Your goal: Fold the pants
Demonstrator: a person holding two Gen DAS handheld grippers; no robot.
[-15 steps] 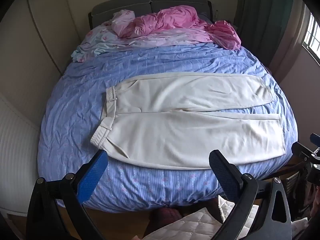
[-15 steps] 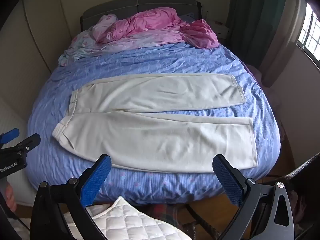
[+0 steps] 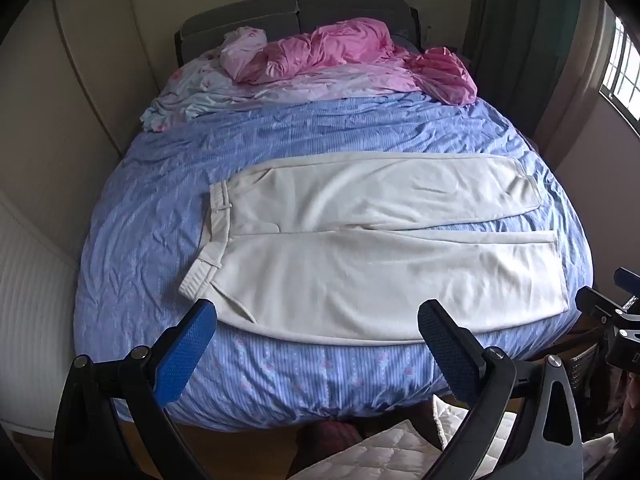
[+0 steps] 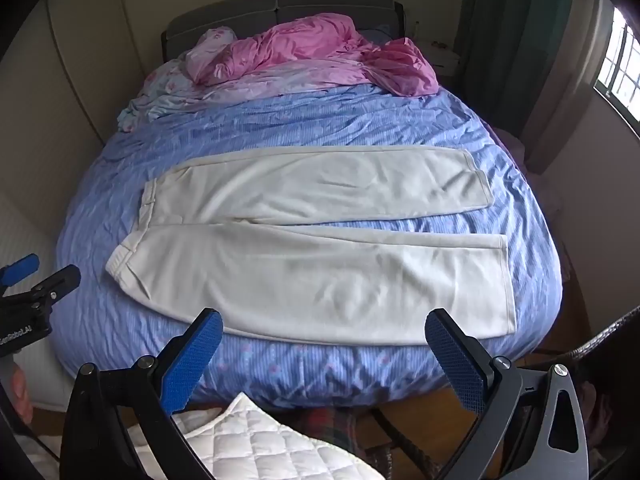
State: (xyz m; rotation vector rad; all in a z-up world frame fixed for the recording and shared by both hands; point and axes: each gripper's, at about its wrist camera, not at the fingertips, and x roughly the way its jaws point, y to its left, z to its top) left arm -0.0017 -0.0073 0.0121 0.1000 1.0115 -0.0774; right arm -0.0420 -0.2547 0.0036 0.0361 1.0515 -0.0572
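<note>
- Left wrist view: the left gripper [image 3: 316, 344] hangs above the near edge of the bed [image 3: 132, 240], jaws spread wide with nothing between them. The cream pants [image 3: 360, 248] lie flat on the blue bedcover, waistband [image 3: 212, 236] to the left, both legs running to the right, the near leg close to the mattress edge. The two legs part slightly toward the hems. Pink bedding [image 3: 340, 52] is heaped at the headboard, well apart from the pants.
- Right wrist view: the right gripper [image 4: 324, 352] is likewise wide and empty, poised over the near bed edge. The hems [image 4: 504, 280] lie to the right. The other gripper shows at the left border, clear of the cloth.
- Judgement: no fold is made yet; the step in hand appears to be the approach for the first grasp.
- Advice: take the near leg at waistband and hem together, pinch both layers, lift evenly, and lay it squarely over the far leg. Loose cloth will sag if the hands rise unevenly.
</note>
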